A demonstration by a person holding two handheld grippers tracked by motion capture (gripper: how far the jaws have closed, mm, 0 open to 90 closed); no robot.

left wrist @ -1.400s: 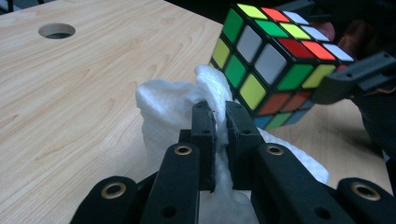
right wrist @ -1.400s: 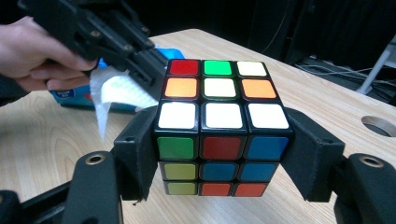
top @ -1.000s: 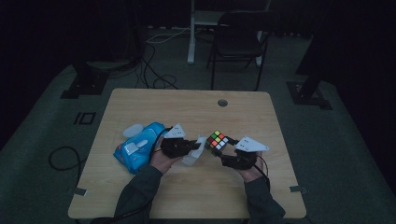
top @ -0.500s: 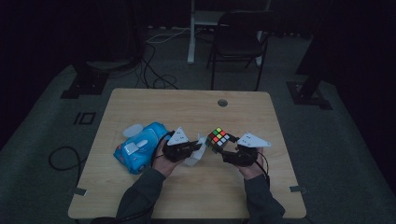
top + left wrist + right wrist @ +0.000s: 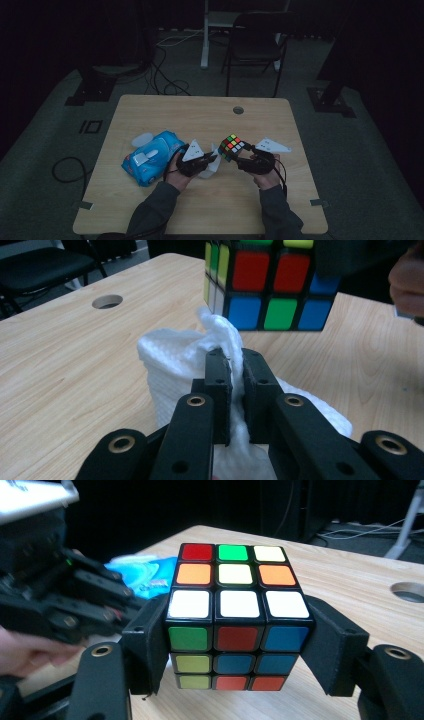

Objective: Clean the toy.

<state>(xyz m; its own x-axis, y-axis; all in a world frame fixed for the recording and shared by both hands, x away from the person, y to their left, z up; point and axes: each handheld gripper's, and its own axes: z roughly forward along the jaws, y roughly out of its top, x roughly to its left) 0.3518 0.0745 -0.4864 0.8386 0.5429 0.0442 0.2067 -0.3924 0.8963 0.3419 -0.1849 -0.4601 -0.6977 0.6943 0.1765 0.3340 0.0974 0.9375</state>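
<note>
From above, near the table's [image 5: 150,210] front middle, the right gripper [image 5: 243,156] holds a puzzle cube [image 5: 230,146] beside the left gripper [image 5: 212,161] and its white wipe [image 5: 207,170], a blue wipe pack [image 5: 150,159] lying further left. Along the left gripper's [image 5: 235,367] jaws — pinched together on a fold — the wipe [image 5: 175,370] looks soft and limp, best gathered in a bunch, with the cube [image 5: 265,282] just beyond. Along the right gripper's [image 5: 235,645] jaws — clamped on opposite flat faces — the cube [image 5: 235,615] appears light, rigid and smooth-sided, so a square mid-face hold seems surest.

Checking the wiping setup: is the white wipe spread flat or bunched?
Bunched: the white wipe rises in a crumpled wad, pinched between the left gripper fingers.
</note>
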